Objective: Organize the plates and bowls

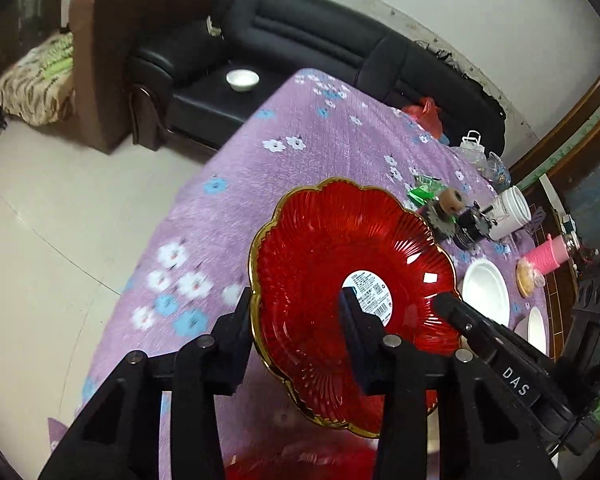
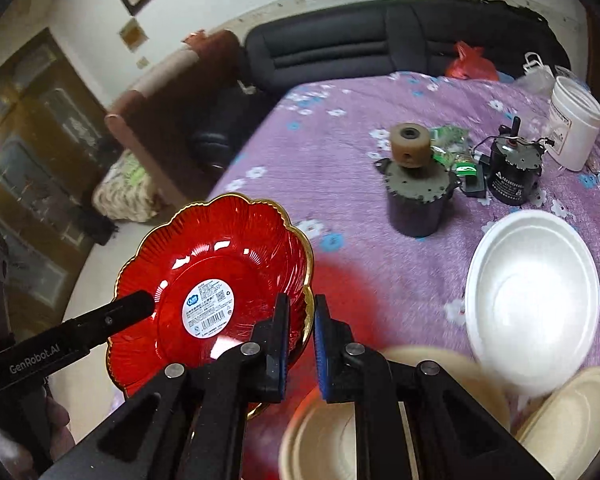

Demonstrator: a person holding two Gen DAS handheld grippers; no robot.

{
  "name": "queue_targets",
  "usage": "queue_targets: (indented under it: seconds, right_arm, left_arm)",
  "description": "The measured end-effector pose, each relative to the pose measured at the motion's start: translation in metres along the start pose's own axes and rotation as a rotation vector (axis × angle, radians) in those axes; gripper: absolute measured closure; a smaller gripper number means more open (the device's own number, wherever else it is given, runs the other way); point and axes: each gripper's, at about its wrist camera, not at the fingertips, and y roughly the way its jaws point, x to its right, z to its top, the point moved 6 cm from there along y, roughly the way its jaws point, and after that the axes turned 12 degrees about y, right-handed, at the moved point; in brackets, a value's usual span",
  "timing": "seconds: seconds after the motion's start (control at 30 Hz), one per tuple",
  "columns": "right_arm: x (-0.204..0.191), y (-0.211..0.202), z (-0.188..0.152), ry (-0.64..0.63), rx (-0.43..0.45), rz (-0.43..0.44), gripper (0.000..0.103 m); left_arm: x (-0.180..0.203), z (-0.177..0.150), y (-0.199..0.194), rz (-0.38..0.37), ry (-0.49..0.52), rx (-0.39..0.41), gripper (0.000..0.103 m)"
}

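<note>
A red scalloped glass plate [image 1: 340, 280] with a gold rim and a white barcode label [image 1: 370, 294] at its centre is held tilted above the purple floral tablecloth [image 1: 220, 208], clamped at two places on its edge. In the left wrist view, the left gripper [image 1: 300, 312] is closed on the plate's near rim, one finger outside the rim and the other inside the dish; the right gripper's finger is seen entering from the right of it, its tip on the plate. Beyond and to the right of the left gripper, two small motors [image 1: 456, 220] and a white jar [image 1: 508, 212] stand on the cloth, and a white bowl [image 1: 486, 292] lies nearer. In the right wrist view, the right gripper [image 2: 302, 336] is shut on the plate's [image 2: 204, 272] right rim, the edge pinched between its blue pads [image 2: 320, 344]. To the right of it a white foam bowl [image 2: 532, 296] rests on the cloth, and blurred beige bowls [image 2: 568, 420] lie below its fingers.
</note>
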Motion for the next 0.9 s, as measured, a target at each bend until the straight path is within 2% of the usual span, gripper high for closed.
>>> queue_targets:
  seconds: [0.17, 0.43, 0.67, 0.8, 0.9]
  right_arm:
    - [-0.011, -0.029, -0.033, -0.019, -0.007, 0.071, 0.09]
    - [-0.011, -0.06, -0.105, -0.053, -0.054, 0.128, 0.09]
    - [0.006, -0.063, -0.157, -0.043, -0.1, 0.135, 0.09]
    - [0.01, -0.054, -0.173, -0.046, -0.115, 0.113, 0.09]
    - [0.009, -0.05, -0.182, -0.061, -0.108, 0.087, 0.09]
  left_arm:
    - [-0.001, -0.041, -0.037, 0.036, 0.012, 0.057, 0.063]
    - [0.001, -0.115, -0.068, 0.077, 0.001, 0.08, 0.063]
    - [0.001, -0.17, -0.064, 0.102, -0.016, 0.046, 0.063]
    - [-0.007, -0.189, -0.048, 0.109, -0.046, -0.003, 0.063]
    - [-0.007, -0.194, -0.048, 0.139, -0.028, 0.005, 0.063]
